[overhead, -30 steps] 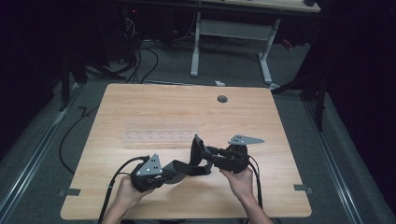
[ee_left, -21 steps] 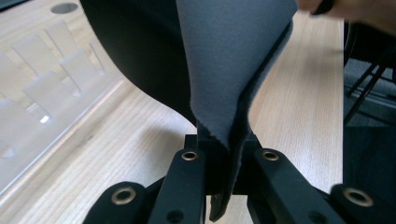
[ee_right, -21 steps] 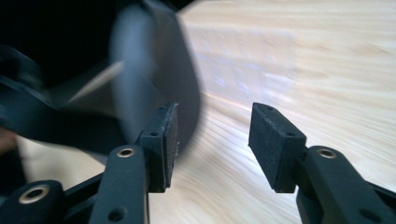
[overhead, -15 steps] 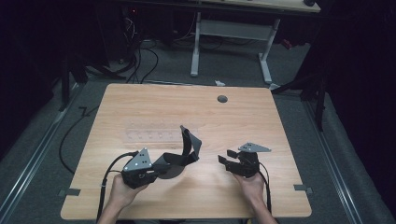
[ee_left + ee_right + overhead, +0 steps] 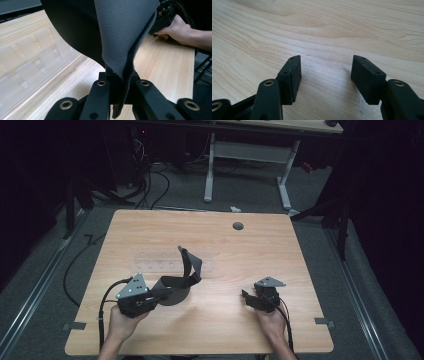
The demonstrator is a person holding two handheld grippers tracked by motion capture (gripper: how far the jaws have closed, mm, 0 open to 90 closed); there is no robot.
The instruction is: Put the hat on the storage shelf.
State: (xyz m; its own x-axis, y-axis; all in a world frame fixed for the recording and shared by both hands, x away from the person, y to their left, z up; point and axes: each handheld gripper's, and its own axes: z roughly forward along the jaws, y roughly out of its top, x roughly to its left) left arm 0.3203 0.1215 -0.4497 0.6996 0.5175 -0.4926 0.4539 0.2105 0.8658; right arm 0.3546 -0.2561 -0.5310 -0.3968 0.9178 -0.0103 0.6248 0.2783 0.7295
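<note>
A dark grey cloth strip curls up over the wooden table, one end pinched in my left gripper at the front left. In the left gripper view the cloth rises from between the closed jaws of the left gripper, which is shut on it. My right gripper rests low at the front right, apart from the cloth. Its jaws stand wide open over bare wood in the right gripper view, with nothing between the pads.
A clear plastic tray with several small compartments lies flat behind the cloth, also at the left in the left gripper view. A round cable hole sits near the table's far edge. Cables trail off the front edge.
The two grippers have drawn apart. The right gripper let go of the cloth and moved right and nearer the front edge; the left gripper pulled left with the cloth.
</note>
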